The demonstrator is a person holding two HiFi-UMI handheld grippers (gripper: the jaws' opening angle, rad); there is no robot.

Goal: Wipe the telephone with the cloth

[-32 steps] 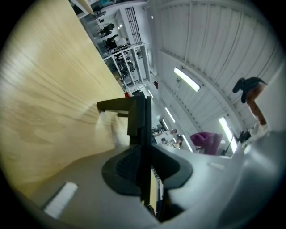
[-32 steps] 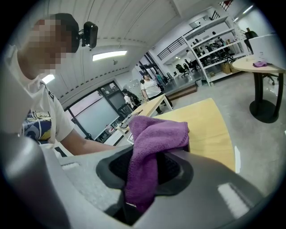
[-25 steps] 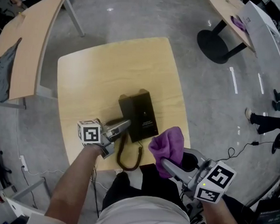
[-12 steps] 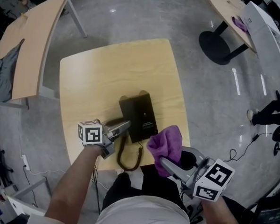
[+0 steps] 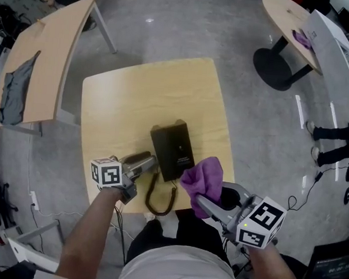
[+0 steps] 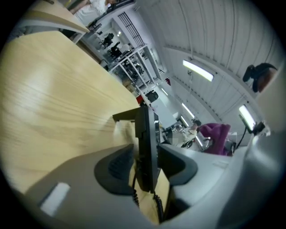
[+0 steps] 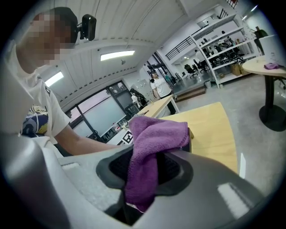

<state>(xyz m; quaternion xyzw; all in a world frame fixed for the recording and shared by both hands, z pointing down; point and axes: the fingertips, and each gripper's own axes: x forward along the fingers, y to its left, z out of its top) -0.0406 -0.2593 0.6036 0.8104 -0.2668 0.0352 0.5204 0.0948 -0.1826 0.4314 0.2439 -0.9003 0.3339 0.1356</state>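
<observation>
Opening: left claw (image 5: 151, 162) jaws parting, telephone (image 5: 173, 149) edge between | right claw (image 5: 205, 201) clamped on cloth (image 5: 203, 178)

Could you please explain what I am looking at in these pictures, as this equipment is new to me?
There is no robot: a person holds a two-jawed tool in each hand. One picture comes from a camera on the person's head, looking down; the other two from cameras riding on each tool, looking along its jaws. On the wooden table lies a black telephone with a coiled cord. The left tool has its jaws either side of the telephone's edge, and they are opening. The right tool grips a purple cloth near the telephone.
</observation>
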